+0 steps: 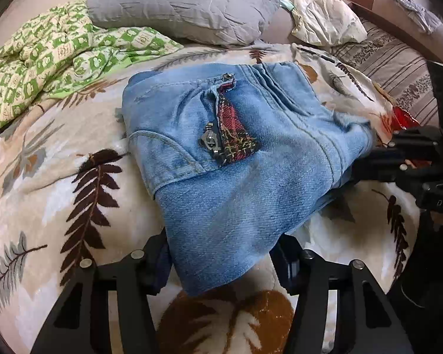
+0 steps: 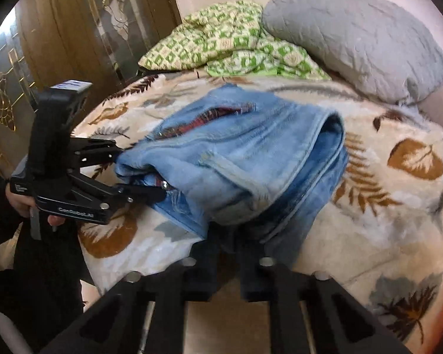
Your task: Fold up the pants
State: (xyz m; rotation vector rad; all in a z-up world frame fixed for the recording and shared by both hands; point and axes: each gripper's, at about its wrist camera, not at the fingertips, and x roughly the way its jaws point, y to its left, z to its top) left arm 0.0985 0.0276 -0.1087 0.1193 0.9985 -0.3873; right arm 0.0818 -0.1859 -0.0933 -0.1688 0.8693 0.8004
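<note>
Sitting folded mid-blanket (image 1: 59,159), the jeans (image 1: 236,153) run left-right between both claws: left gripper (image 1: 221,268) is spread around the near edge, right gripper (image 2: 226,247) looks pinched on the right end.

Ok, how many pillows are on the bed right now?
1. A grey pillow lies at the head of the bed, beside the green checked quilt and beyond the jeans. Others may be hidden outside the views.
</note>
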